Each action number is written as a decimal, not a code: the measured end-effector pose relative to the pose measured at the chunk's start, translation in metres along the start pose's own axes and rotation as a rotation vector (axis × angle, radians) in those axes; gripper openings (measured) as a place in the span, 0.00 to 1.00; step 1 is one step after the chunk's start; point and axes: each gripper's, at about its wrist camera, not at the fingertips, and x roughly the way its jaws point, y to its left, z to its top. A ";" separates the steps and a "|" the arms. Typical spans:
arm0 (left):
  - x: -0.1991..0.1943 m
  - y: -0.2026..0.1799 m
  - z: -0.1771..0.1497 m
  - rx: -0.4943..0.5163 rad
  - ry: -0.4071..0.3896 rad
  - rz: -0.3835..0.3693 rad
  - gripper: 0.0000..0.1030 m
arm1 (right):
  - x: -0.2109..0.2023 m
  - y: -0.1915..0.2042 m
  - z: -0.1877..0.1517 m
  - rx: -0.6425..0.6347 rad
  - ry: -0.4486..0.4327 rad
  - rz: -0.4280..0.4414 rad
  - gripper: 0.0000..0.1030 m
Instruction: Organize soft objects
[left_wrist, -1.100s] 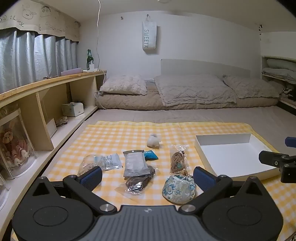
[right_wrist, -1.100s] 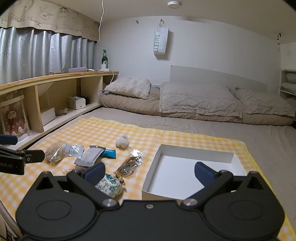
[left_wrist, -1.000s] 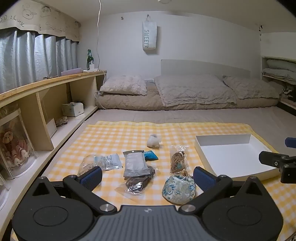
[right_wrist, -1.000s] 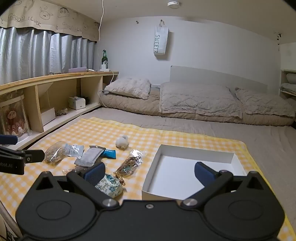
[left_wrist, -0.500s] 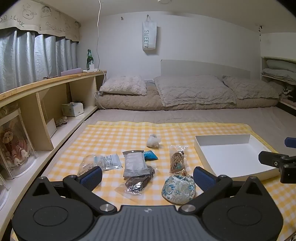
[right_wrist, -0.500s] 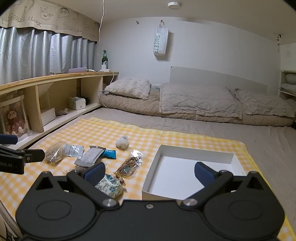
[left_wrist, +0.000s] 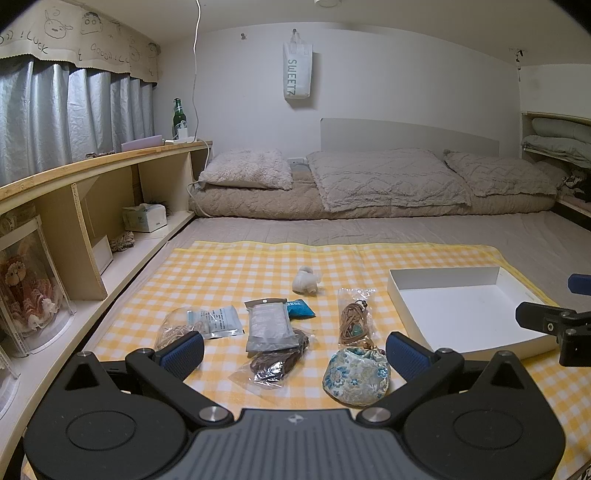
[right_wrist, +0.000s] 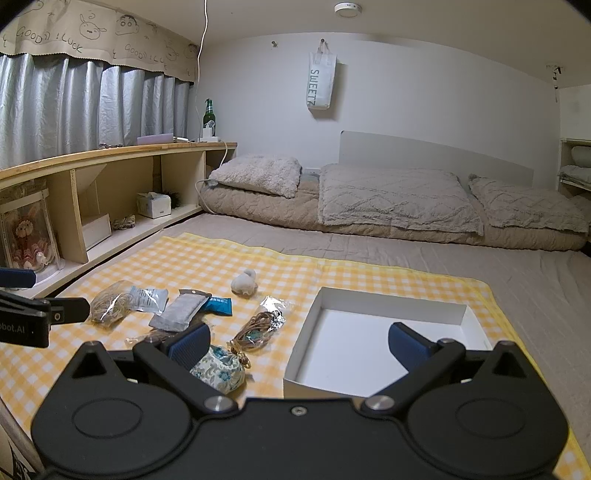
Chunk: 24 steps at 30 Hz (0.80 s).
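Observation:
Several soft items lie on a yellow checked cloth (left_wrist: 229, 273): a floral pouch (left_wrist: 356, 376), a dark bagged item (left_wrist: 277, 363), a grey packet (left_wrist: 267, 325), a bagged cord (left_wrist: 354, 321), a small white plush (left_wrist: 306, 280), a blue packet (left_wrist: 300, 308) and a clear bag with rubber bands (left_wrist: 177, 330). An empty white box (left_wrist: 461, 306) stands at the right. My left gripper (left_wrist: 293, 350) is open and empty, held above the items. My right gripper (right_wrist: 299, 341) is open and empty, over the box's (right_wrist: 376, 332) near left edge, with the pouch (right_wrist: 218, 365) by its left finger.
A wooden shelf unit (left_wrist: 85, 206) runs along the left wall with a tissue box (left_wrist: 144, 218) and a cased doll (left_wrist: 26, 291). Bedding and pillows (left_wrist: 384, 181) lie along the far wall. The grey mat (right_wrist: 535, 295) extends right of the cloth.

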 end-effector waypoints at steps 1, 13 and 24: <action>0.000 0.000 0.000 0.000 0.000 0.000 1.00 | 0.000 0.000 -0.001 -0.001 0.000 0.001 1.00; 0.000 0.000 0.000 0.001 0.001 0.000 1.00 | 0.000 -0.001 -0.001 -0.001 0.001 0.001 1.00; 0.000 0.000 0.000 0.002 0.001 0.001 1.00 | -0.001 -0.001 -0.001 0.000 0.001 0.001 1.00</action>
